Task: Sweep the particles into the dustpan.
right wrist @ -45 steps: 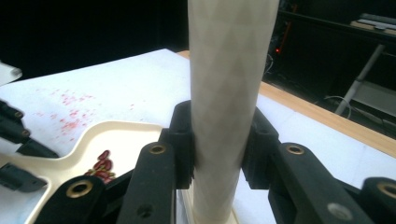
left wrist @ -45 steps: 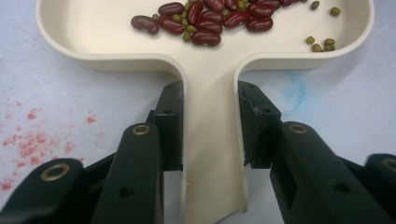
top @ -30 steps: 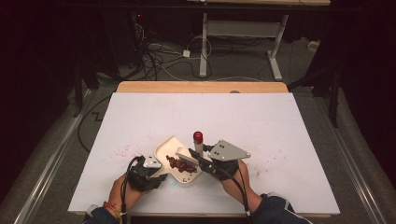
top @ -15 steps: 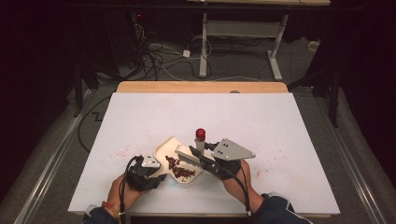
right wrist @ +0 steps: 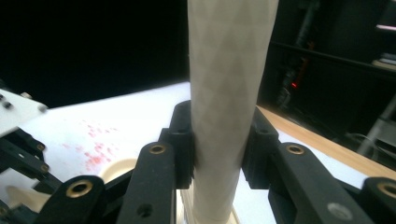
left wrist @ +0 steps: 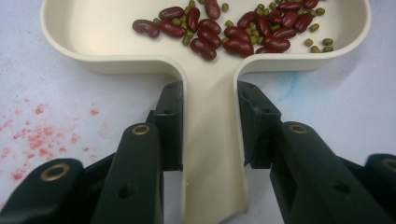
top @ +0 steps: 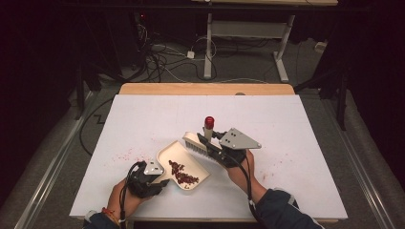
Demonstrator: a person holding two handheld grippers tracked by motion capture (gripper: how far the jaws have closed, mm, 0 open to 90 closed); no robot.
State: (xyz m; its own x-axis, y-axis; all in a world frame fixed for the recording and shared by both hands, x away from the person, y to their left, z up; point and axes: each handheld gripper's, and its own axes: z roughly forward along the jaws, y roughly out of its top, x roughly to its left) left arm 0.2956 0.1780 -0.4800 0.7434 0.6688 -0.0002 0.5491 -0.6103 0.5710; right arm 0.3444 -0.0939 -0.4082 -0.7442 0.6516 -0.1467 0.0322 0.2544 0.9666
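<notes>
Item 1, dustpan (top: pixel 184 164): cream plastic, lying flat on the white tabletop (top: pixel 296 124) near my edge. My left gripper (left wrist: pixel 208 126) has its jaws closed tight on the pan's narrow handle, one pad on each side of it.

Item 2, contents: dark red kidney beans (left wrist: pixel 224 32) with smaller green beans (left wrist: pixel 322 44) mixed in, gathered toward the back of the pan.

Item 3, brush (top: pixel 196 142): pale bristle head resting at the pan's far rim, white handle ending in a red cap (top: pixel 209 120) that points up and away. My right gripper (right wrist: pixel 217 140) has its jaws clamped on that white handle (right wrist: pixel 229 70); the grey plate rides on top of it.

Item 4, red stains (top: pixel 125 155): faint speckles on the tabletop left of the pan, more to the right of my right hand (they look like marks, not loose beans, though I cannot be sure).

Handling note: I judge the step to be sweeping beans into the pan. To do it well I keep the pan's lip pressed flat, hold the left hand steady, and draw the bristles in short, low strokes toward the pan so nothing hops the rim.

Markings: no brand, label or writing readable on any item.
</notes>
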